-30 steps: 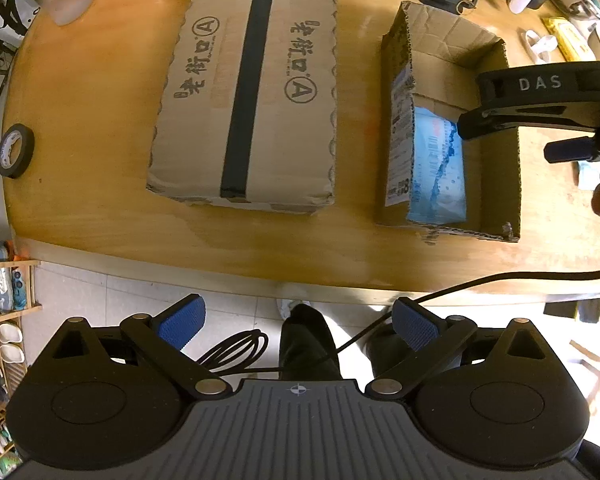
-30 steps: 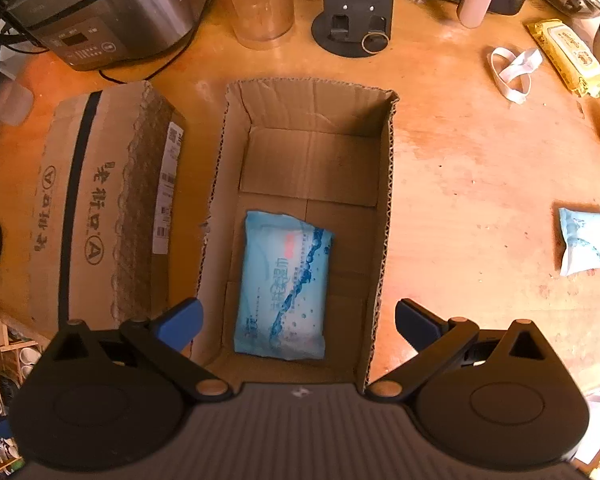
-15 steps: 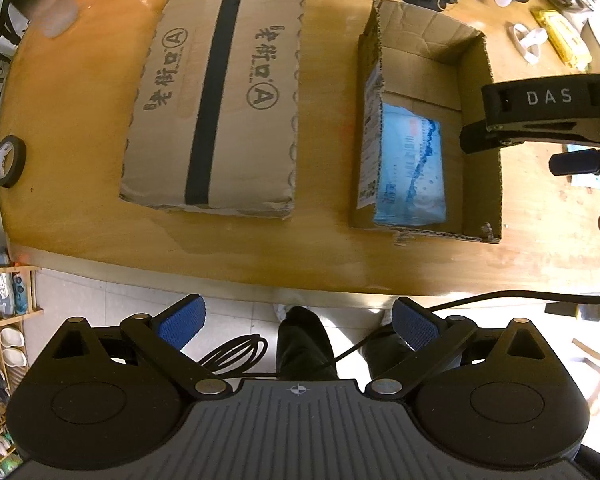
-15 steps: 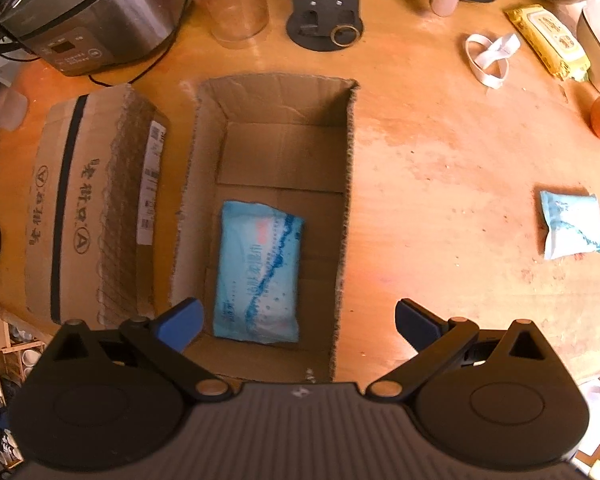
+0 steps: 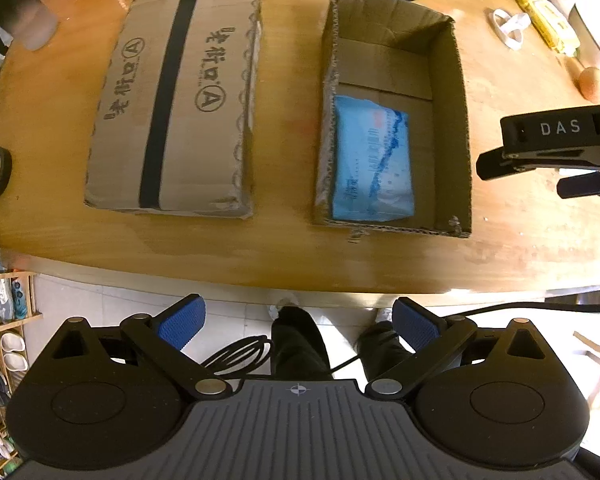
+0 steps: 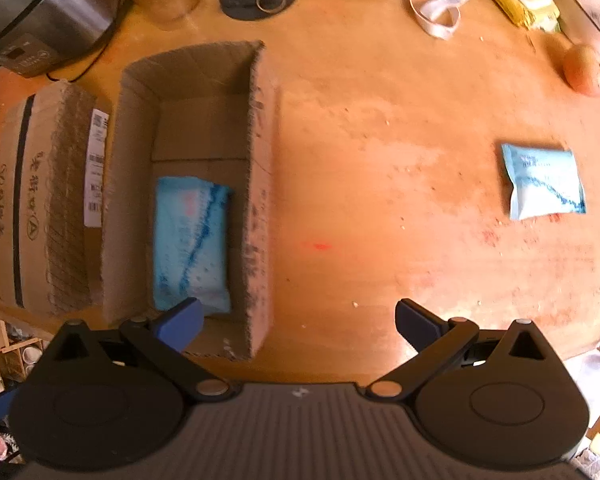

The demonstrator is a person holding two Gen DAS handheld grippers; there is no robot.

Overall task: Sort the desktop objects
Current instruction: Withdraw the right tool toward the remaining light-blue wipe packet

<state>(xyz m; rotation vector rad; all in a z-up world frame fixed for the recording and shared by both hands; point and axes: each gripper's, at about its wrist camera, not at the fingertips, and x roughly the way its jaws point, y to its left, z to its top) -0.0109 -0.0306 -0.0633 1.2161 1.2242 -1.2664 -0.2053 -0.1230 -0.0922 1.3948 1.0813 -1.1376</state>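
Blue packet (image 6: pixel 543 180) (flat) on table (image 6: pixel 380 160)

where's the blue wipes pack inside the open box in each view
Left wrist view: the blue wipes pack lies right of centre, against the left wall of the open cardboard box.
Right wrist view: the same pack lies left of centre, in the near half of the box.
Shared landmark: the closed taped box, left of the open box in both.
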